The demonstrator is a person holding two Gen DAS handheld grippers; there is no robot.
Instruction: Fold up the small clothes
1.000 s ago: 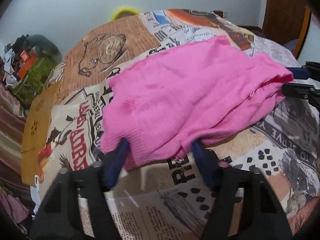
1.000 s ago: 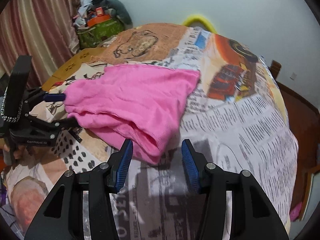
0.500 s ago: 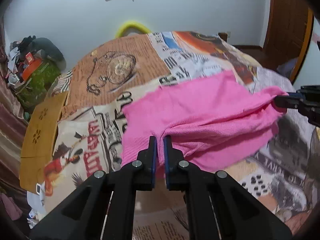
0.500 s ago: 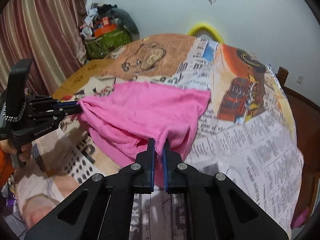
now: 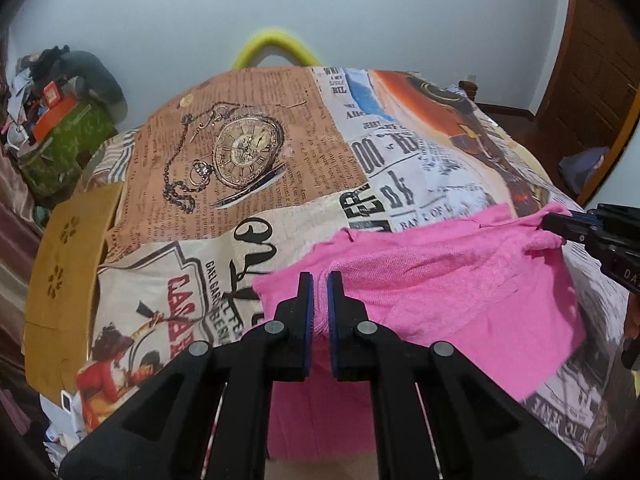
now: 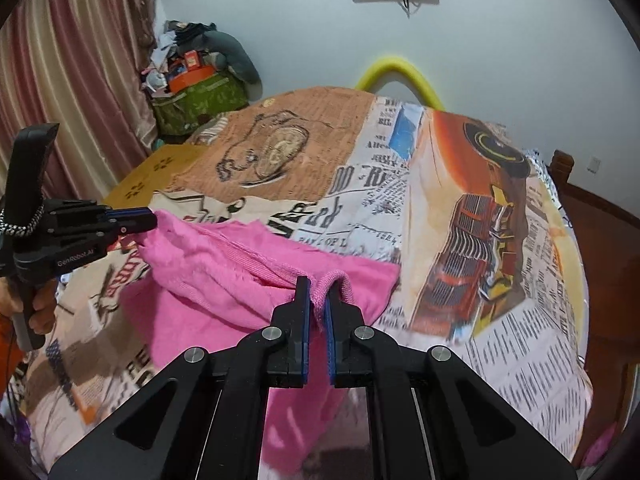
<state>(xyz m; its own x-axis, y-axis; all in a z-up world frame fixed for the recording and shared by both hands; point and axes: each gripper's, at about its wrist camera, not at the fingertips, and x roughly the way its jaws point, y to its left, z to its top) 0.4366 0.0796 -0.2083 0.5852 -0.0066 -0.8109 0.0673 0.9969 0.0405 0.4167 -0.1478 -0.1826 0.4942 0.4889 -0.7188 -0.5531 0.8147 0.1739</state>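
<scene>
A pink knitted garment (image 5: 452,296) lies partly on the printed bedspread (image 5: 248,200) and hangs between both grippers. My left gripper (image 5: 320,280) is shut on one corner of the garment's hem. My right gripper (image 6: 318,288) is shut on the other corner, where the hem (image 6: 334,282) loops over its fingertips. Both corners are held up above the bed. In the left wrist view the right gripper (image 5: 560,226) shows at the far right. In the right wrist view the left gripper (image 6: 136,220) shows at the left with the garment (image 6: 224,276) stretched between.
A yellow cardboard box (image 5: 64,288) sits at the bed's left edge. A cluttered green bag (image 5: 60,148) stands by the wall with curtains (image 6: 80,80) beside it. A yellow arc (image 5: 276,46) rises behind the bed. A wooden door (image 5: 592,68) is at the right.
Both grippers closed on the garment's near corners, then lifted and carried them forward over the garment, so its near half now hangs raised.
</scene>
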